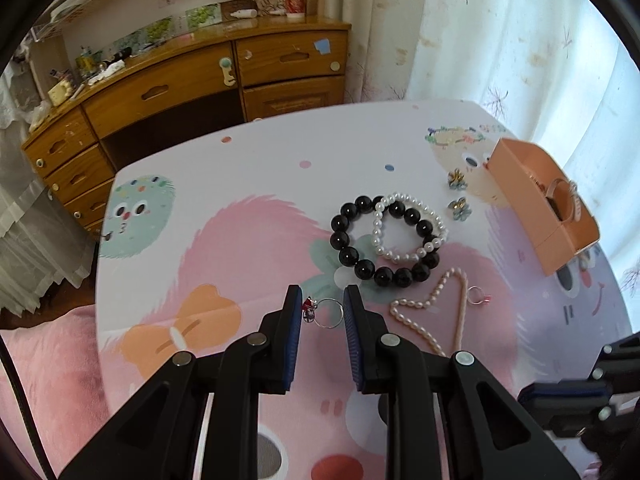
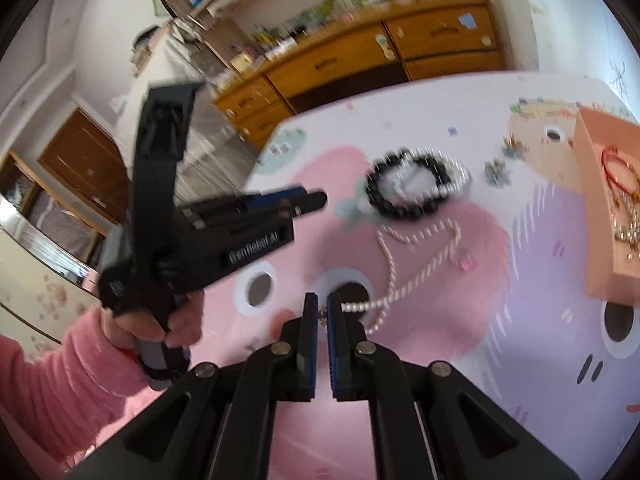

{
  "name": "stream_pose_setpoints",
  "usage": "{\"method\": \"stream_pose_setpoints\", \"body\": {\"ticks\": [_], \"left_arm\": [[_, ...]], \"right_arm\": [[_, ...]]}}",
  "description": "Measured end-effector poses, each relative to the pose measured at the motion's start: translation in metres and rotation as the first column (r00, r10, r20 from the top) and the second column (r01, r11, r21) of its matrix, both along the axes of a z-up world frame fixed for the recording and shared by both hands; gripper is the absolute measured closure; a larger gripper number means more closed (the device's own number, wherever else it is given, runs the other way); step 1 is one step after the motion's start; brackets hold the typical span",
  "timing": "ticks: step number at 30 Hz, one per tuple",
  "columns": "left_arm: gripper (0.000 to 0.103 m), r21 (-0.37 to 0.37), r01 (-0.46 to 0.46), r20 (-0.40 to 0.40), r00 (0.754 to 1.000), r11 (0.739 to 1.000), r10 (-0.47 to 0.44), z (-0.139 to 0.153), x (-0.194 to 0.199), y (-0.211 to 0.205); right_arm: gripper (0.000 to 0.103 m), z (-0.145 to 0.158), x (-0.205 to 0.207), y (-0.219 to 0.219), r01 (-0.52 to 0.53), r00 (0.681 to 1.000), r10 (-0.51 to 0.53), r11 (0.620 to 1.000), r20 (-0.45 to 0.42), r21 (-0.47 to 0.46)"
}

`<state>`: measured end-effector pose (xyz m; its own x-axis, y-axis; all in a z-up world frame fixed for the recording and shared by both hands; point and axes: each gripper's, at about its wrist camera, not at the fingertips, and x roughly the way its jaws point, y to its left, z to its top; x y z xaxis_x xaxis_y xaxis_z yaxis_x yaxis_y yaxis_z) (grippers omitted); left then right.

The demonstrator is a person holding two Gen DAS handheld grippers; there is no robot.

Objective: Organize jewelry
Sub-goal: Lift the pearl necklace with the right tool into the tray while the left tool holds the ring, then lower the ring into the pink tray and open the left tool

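My left gripper [image 1: 323, 300] is open, its fingers on either side of a silver ring with a red charm [image 1: 325, 312] lying on the table. My right gripper [image 2: 322, 310] is shut on the clasp end of a pearl necklace [image 2: 390, 272], which trails across the table; the necklace also shows in the left wrist view [image 1: 436, 304]. A black bead bracelet [image 1: 380, 242] and a white pearl bracelet [image 1: 412, 228] overlap beyond. A small pink ring [image 1: 478, 295] lies right of the necklace. An open orange jewelry box [image 1: 544, 208] stands at the right.
Two flower earrings [image 1: 458, 192] lie near the box. The box holds red cord and gold pieces [image 2: 620, 200]. The table has a cartoon-print cloth [image 1: 240, 248]. A wooden dresser [image 1: 200, 88] stands behind, curtains at the right.
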<state>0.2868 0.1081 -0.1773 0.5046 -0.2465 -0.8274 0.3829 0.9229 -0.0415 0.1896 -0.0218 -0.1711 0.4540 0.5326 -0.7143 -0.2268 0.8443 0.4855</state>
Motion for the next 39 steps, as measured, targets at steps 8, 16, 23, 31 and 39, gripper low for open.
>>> {"method": "stream_pose_setpoints", "body": {"ticks": [8,16,23,31,39], "left_arm": [[0.084,-0.039,-0.071,-0.045,0.997,0.997,0.070,0.034,-0.017,0.010],[0.084,-0.071,-0.100,-0.121,0.988,0.992,0.091,0.059,-0.018,0.002],[0.084,-0.077,-0.096,-0.124,0.989,0.992,0.086,0.084,-0.016,-0.031],[0.084,-0.137,-0.045,-0.056,0.998,0.989,0.038,0.112,-0.027,-0.085],[0.084,-0.199,0.008,-0.037,0.999,0.980,-0.015,0.114,-0.034,-0.149]], "right_arm": [[0.099,0.061,-0.001,-0.020,-0.008,0.986,0.010,1.000,0.166,-0.013],[0.099,0.110,-0.003,-0.053,0.015,0.968,-0.002,0.999,0.252,-0.051],[0.099,0.149,-0.002,-0.093,0.037,0.944,-0.015,0.997,0.329,-0.063],[0.099,0.176,0.002,-0.139,0.040,0.927,-0.010,0.996,0.376,-0.074],[0.099,0.183,0.008,-0.182,0.031,0.922,-0.002,0.997,0.387,-0.067]]}}
